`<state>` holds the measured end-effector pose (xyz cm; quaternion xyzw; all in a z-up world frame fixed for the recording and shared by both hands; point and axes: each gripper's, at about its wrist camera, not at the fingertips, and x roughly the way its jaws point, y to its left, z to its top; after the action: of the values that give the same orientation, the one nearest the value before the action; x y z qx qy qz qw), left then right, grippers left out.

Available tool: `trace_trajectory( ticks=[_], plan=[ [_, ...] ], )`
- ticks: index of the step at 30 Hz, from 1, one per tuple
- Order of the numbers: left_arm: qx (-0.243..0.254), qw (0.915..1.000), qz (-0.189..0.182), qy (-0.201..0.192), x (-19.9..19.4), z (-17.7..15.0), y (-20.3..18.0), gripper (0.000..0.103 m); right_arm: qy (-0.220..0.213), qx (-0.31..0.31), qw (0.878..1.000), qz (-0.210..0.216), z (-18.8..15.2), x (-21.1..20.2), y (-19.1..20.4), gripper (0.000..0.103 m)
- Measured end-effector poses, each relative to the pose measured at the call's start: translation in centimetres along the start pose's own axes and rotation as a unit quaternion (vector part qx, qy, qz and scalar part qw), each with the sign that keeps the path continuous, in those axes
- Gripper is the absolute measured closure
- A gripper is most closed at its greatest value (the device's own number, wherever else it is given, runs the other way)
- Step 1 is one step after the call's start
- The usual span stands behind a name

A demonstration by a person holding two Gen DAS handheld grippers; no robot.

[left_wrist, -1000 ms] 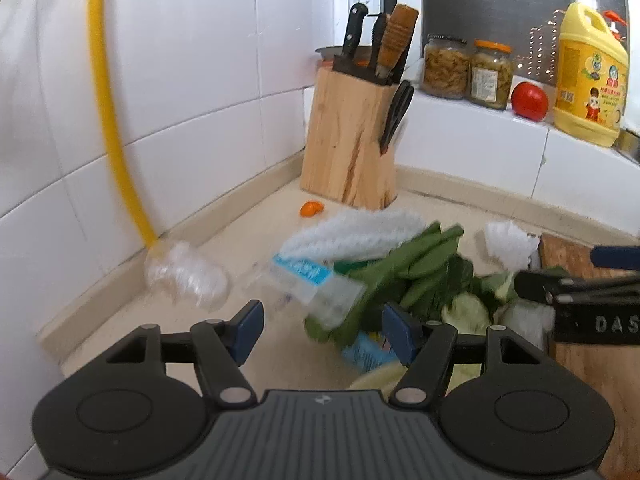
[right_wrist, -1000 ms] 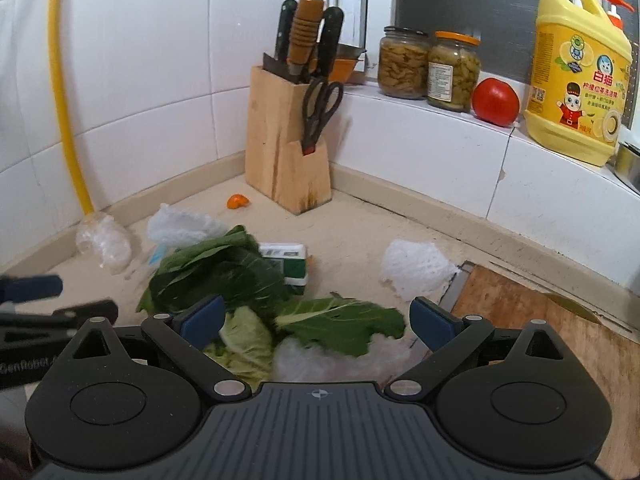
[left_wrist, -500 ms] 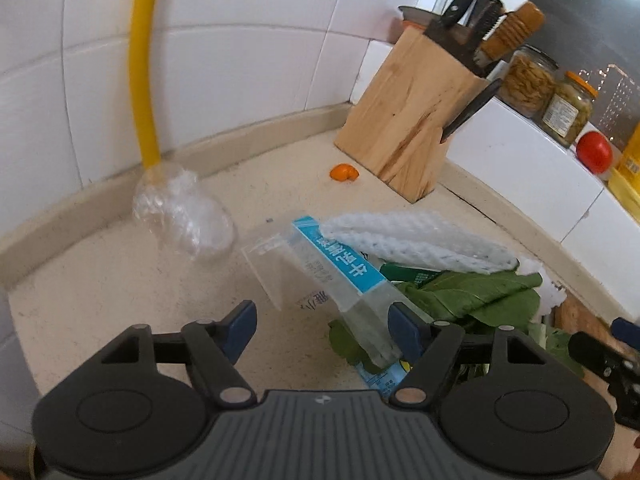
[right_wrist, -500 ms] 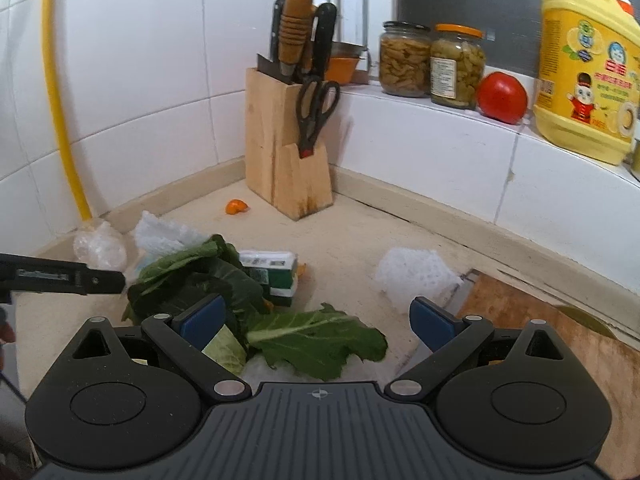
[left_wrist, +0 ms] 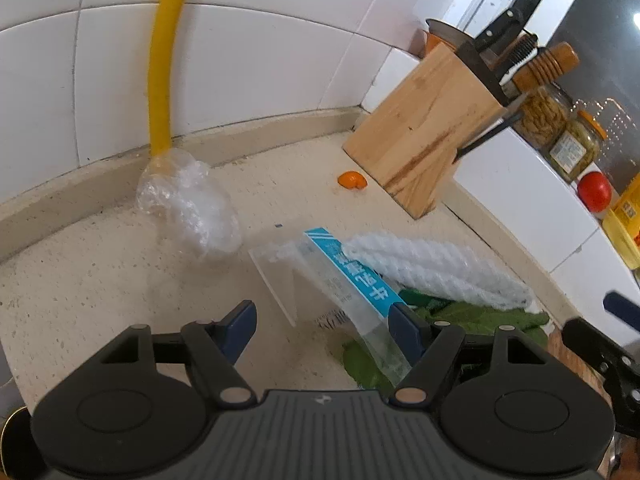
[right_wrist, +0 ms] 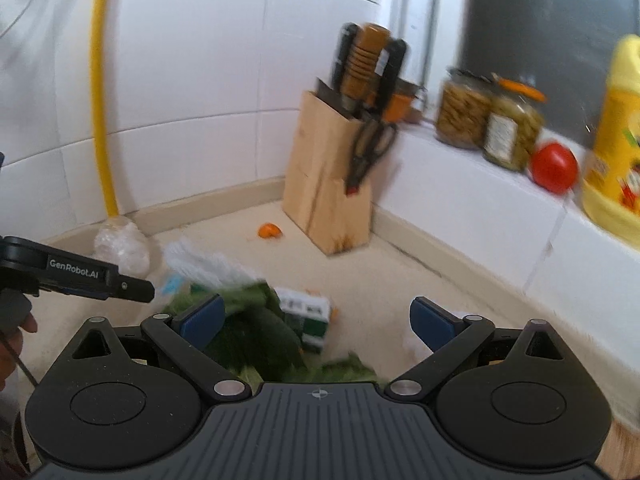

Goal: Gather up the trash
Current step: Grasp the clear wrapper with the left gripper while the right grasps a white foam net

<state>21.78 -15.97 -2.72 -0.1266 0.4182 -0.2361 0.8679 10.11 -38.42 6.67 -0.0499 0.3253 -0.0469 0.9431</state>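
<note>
Wrapper (left_wrist: 344, 280) between spread left gripper (left_wrist: 324, 326) pads, untouched | right gripper (right_wrist: 316, 320) spread

On the counter: 1 knife block (left_wrist: 420, 136), 1 orange peel bit (left_wrist: 352, 180), 2 foam nets (left_wrist: 436, 268) (right_wrist: 416, 336), 1 clear wrapper (left_wrist: 340, 280), 1 green carton (right_wrist: 308, 312). Far right ledge: 2 jars (right_wrist: 464, 108) (right_wrist: 512, 132), 1 tomato (right_wrist: 554, 167), 1 yellow jug (right_wrist: 618, 140). Left wall: 1 yellow hose (left_wrist: 166, 52), 1 bubble-wrap wad (left_wrist: 188, 204).

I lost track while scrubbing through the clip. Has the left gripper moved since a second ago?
Yes. The left gripper has swung left, toward the yellow hose; the knife block now sits far right.
</note>
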Motion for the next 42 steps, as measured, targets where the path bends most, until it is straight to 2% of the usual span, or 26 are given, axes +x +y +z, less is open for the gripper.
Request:
trace_trajectory(
  ticks=[5,9,12,14,16,18,20,22,23,24,29,31,33,34,36,38,40,42],
  plan=[
    [-0.007,1.0000,-0.005,0.000,0.3,0.2,0.6,0.036,-0.009,-0.076,0.997,0.021,2.0,1.9,1.9,0.002],
    [-0.013,0.9998,-0.015,0.005,0.9,0.1,0.8,0.036,-0.011,-0.142,0.988,0.052,2.7,3.4,3.5,0.002],
    [-0.010,0.9997,-0.021,0.003,1.3,0.2,0.7,0.038,0.003,-0.166,0.983,0.078,2.9,4.7,4.3,0.003],
    [-0.010,0.9996,-0.028,0.004,1.6,0.4,0.7,0.040,0.014,-0.170,0.981,0.096,3.0,5.5,4.6,0.009],
    [-0.010,0.9993,-0.036,0.005,2.0,0.6,0.6,0.044,0.040,-0.165,0.980,0.106,3.2,6.8,4.9,0.038],
    [-0.015,0.9987,-0.046,0.017,2.6,0.7,0.7,0.053,0.071,-0.147,0.979,0.122,3.3,8.1,4.8,0.052],
    [-0.029,0.9973,-0.058,0.035,3.5,0.7,1.0,0.063,0.090,-0.125,0.979,0.130,3.2,9.0,4.5,0.057],
    [-0.043,0.9958,-0.064,0.050,4.1,0.6,1.3,0.079,0.104,-0.107,0.980,0.130,2.9,9.6,4.3,0.077],
    [-0.046,0.9953,-0.065,0.056,4.3,0.6,1.3,0.092,0.108,-0.098,0.981,0.131,2.9,9.7,4.1,0.079],
    [-0.048,0.9948,-0.067,0.060,4.4,0.4,1.4,0.097,0.108,-0.089,0.981,0.133,2.8,9.6,3.9,0.082],
    [-0.064,0.9925,-0.088,0.057,3.3,-0.1,2.2,0.098,0.099,-0.045,0.983,0.149,3.0,8.2,2.4,0.087],
    [-0.100,0.9882,-0.095,0.065,3.1,-0.1,3.3,0.094,0.092,-0.026,0.982,0.162,3.2,7.4,1.7,0.087],
    [-0.129,0.9842,-0.099,0.070,3.2,0.1,4.3,0.073,0.085,-0.013,0.982,0.166,3.3,6.6,1.2,0.087],
    [-0.137,0.9838,-0.095,0.066,3.1,0.2,4.4,0.067,0.083,-0.010,0.983,0.164,3.3,6.4,1.0,0.087],
    [-0.137,0.9854,-0.082,0.057,3.0,0.7,4.1,0.044,0.079,-0.005,0.983,0.166,3.1,6.2,0.8,0.087],
    [-0.129,0.9878,-0.073,0.046,3.1,1.2,3.5,0.030,0.079,-0.002,0.983,0.164,3.0,6.3,0.6,0.087],
    [-0.117,0.9914,-0.043,0.039,3.5,1.6,2.8,0.026,0.080,0.004,0.983,0.163,2.9,6.5,0.3,0.087],
    [-0.093,0.9946,0.006,0.045,4.2,1.9,1.9,0.026,0.078,0.013,0.983,0.166,2.8,6.6,-0.1,0.087]
  ],
)
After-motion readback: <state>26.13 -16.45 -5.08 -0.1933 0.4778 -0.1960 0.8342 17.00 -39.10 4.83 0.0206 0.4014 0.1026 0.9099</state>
